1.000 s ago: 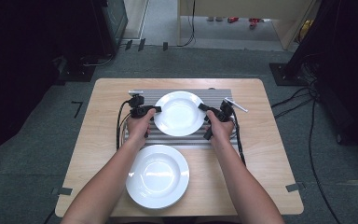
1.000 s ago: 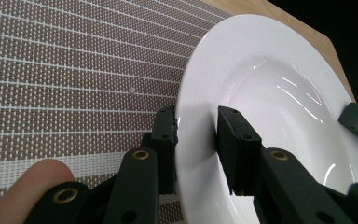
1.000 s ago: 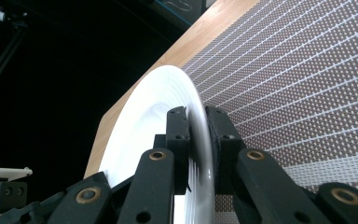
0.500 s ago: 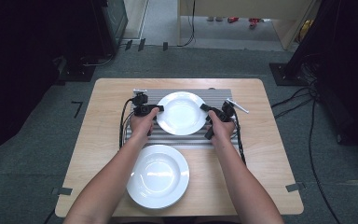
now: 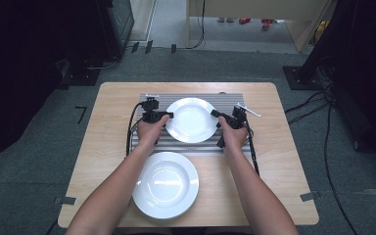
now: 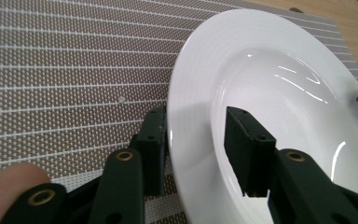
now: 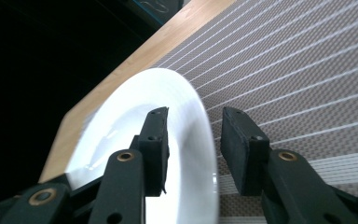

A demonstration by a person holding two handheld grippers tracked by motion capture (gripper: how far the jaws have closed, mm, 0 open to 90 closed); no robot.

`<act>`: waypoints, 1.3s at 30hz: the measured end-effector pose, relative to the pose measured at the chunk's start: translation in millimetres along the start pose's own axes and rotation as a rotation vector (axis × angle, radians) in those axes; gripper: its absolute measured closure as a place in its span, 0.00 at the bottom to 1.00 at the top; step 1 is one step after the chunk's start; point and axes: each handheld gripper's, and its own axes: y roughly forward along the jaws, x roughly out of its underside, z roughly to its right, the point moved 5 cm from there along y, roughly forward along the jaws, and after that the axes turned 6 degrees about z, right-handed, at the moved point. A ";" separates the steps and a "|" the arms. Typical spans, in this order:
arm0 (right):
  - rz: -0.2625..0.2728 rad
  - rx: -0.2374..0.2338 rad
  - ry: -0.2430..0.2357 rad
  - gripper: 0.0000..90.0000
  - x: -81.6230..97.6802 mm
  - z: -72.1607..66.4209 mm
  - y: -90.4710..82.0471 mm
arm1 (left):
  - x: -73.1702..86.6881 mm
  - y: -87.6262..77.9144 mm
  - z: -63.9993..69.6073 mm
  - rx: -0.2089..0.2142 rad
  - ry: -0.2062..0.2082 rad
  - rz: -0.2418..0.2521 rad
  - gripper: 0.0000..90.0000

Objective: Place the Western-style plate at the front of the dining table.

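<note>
Grey carpet (image 5: pixel 39 161) around a wooden table (image 5: pixel 284 161) (dark furniture (image 5: pixel 54 34) behind).

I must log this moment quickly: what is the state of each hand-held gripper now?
Left hand-held gripper: open, jaws astride the rim of the far white plate, not clamped.
Right hand-held gripper: open, jaws astride the same plate's opposite rim.

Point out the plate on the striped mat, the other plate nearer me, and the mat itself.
Far plate (image 5: pixel 191 120), high view, its centre.
Near plate (image 5: pixel 165 184), high view, its centre.
Striped mat (image 6: pixel 65 70), left gripper view, bare weave.
</note>
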 end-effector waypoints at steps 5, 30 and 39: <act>0.009 -0.014 -0.044 0.63 -6.5 -1.3 -6.8 | -2.4 -9.8 1.0 0.021 0.019 0.013 0.53; -0.032 -0.053 -0.361 0.31 -17.3 -22.3 -91.8 | 9.0 -114.7 -19.8 0.074 0.050 0.118 0.19; -0.021 -0.057 -0.400 0.29 -14.5 -21.8 -111.2 | 26.0 -137.3 -35.2 0.056 0.071 0.140 0.17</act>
